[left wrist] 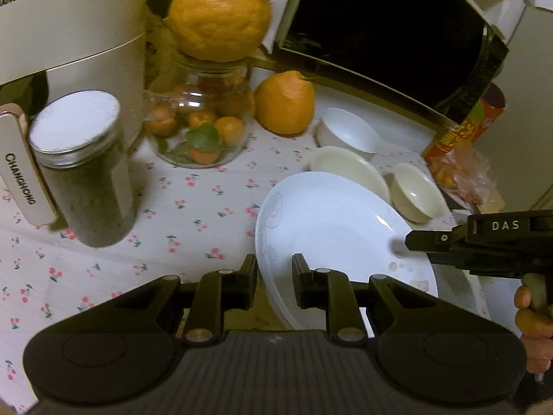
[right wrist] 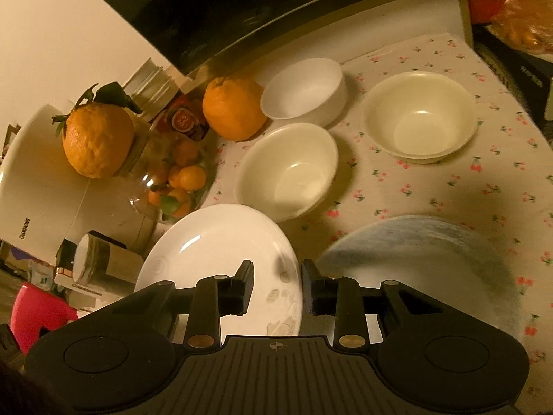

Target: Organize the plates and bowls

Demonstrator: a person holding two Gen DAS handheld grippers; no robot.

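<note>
The near edge of the white plate (left wrist: 331, 228) is hidden behind the left tongs (left wrist: 274, 278), and in the right wrist view the same plate's near rim runs under the right tongs (right wrist: 276, 287). A blue-grey plate (right wrist: 432, 263) lies on the right, blurred and partly cut off by the tongs body.

The floral-cloth surface (left wrist: 193, 214) has open room to the left of the white plate; far of it three bowls crowd together: a white bowl (right wrist: 304, 88), a cream bowl (right wrist: 287, 173) just beside the plate, and a second cream bowl (right wrist: 420, 116) further right. A glass jar (left wrist: 200, 121) of small oranges, a lidded canister (left wrist: 83, 169) and a large orange (left wrist: 285, 102) stand far left.

Both tongs stand partly open with the white plate's rim between the fingers, one on each side; whether they actually pinch it is hard to make out, though the plate appears raised off the surface.
</note>
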